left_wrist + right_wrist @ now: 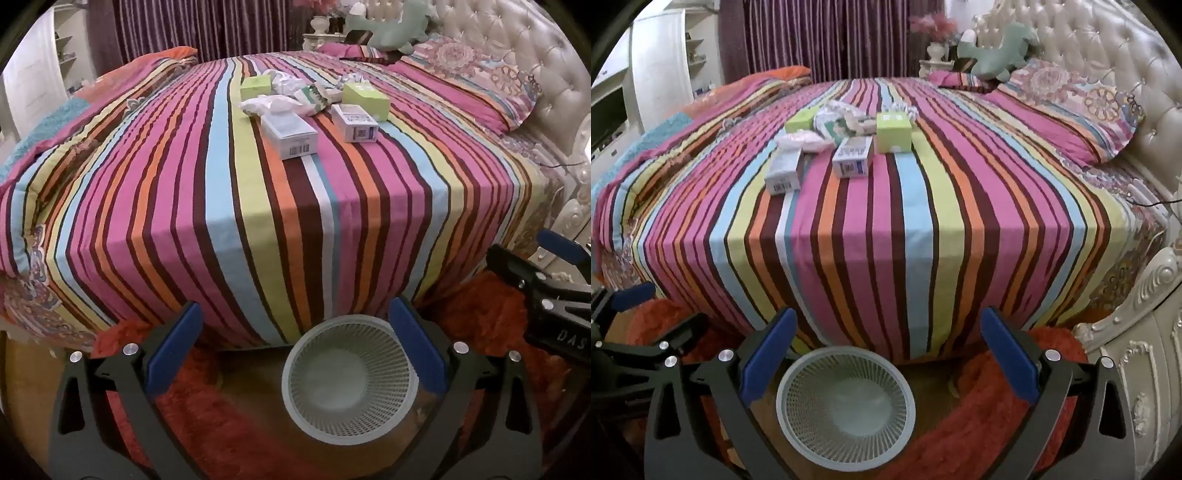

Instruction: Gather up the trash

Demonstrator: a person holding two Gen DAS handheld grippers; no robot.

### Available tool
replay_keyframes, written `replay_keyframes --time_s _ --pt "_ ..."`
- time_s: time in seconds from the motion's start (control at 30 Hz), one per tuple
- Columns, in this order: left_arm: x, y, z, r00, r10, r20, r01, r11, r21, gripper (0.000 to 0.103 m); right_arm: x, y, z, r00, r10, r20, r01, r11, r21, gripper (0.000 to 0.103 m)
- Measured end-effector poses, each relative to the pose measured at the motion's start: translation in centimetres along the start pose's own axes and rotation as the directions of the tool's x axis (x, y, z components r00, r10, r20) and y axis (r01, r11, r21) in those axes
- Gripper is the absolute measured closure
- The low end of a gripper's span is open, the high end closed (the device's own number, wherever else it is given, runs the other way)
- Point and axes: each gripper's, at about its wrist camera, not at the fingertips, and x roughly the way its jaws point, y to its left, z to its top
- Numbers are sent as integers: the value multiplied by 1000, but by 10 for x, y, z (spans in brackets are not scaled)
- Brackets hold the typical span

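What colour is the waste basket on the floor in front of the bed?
The waste basket is pale grey-white with a fine mesh wall; the right wrist view shows it best.

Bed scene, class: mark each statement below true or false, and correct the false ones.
1. The basket stands on the floor by the bed. True.
2. The basket holds boxes. False: nothing shows inside it.
3. Both the left gripper and the right gripper are open. True.
4. The trash lies on the rug. False: it lies on the bed.
5. A green plush toy sits near the headboard. True.
6. The left gripper holds a green box. False: that box sits on the bed.
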Motion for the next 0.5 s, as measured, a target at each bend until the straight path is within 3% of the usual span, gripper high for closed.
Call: replay_keyframes --time_s 0.1,0.13,0.3,0.37,0.5 --pt "0 -1 1 1000 -6 8 6 1000 -5 6 4 1 2 1000 12 -9 -12 1000 16 7" --pt "1 -2 1 1000 1 8 -1 1000 2 6 10 6 10 999 4 -46 -3 1000 9 7" --pt "-1 -22 14 1000 17 13 -17 999 29 6 10 2 18 999 32 -44 -31 999 27 7" --pt "-2 -30 16 1000 8 18 -9 1000 28 6 1 -3 7 999 43 3 -43 999 31 7" --pt "-9 -15 8 999 -23 45 22 1000 12 6 2 -2 10 999 43 9 -44 999 32 7"
